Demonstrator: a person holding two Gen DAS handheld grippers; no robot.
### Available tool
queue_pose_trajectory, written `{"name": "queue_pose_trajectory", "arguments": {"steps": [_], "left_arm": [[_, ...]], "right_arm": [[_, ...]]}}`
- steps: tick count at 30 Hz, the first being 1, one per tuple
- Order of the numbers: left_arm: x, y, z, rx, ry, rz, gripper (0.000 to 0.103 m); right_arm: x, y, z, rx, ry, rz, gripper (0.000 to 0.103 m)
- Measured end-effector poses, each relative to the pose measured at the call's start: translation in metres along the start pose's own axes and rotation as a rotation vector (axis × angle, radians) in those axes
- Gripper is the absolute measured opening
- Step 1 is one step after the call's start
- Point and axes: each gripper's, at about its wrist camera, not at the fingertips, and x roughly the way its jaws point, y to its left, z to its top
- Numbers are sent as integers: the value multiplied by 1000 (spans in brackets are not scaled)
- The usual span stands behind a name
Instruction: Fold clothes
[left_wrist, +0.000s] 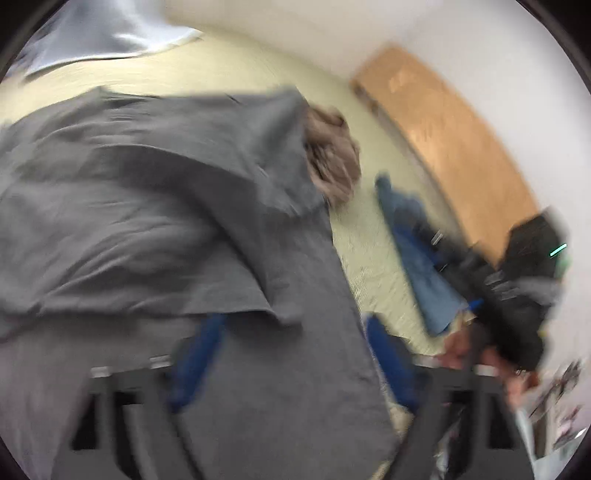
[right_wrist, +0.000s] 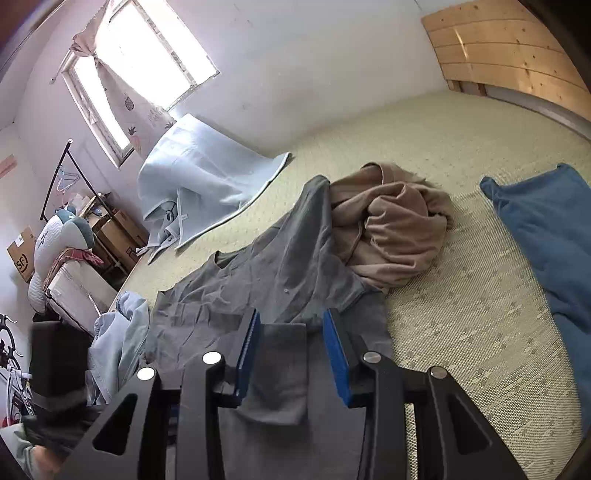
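A grey shirt (right_wrist: 258, 280) lies rumpled on the mat (right_wrist: 461, 314), soft, light and likely to sag; hems and corners look the surest holds. The right gripper (right_wrist: 291, 354) stands half open with a fold between its pads, untouched. The left gripper (left_wrist: 291, 365) gapes wide above the cloth. A tan garment (right_wrist: 391, 229) lies just beyond.

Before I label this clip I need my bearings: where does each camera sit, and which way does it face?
Left wrist: sits on the left gripper, angled down over the grey garment on the bed mat; its wide-apart blue fingers show, plus the right gripper and a hand. Blurred.
Right wrist: sits on the right gripper, facing across the bed toward the window; its fingers straddle grey cloth, contact unclear.
Shared: grey garment, tan garment, blue towel, wooden headboard.
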Motion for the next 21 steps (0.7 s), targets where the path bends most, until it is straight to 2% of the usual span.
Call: {"name": "queue_pose_trajectory", "arguments": {"steps": [6, 9, 14, 19, 21], "left_arm": [[-79, 61, -20, -208, -244, -28, 95], [-93, 89, -30, -281, -302, -42, 97], [-90, 131, -34, -380, -341, -37, 97], [-78, 141, -24, -484, -349, -160, 97], [-75, 139, -22, -480, -351, -166, 97]], "right_arm": [[22, -2, -10, -22, 65, -32, 39], [36, 3, -16, -60, 95, -52, 39], [61, 19, -26, -193, 146, -73, 39], [97, 25, -25, -395, 223, -127, 39], [108, 23, -23, -459, 247, -148, 39]]}}
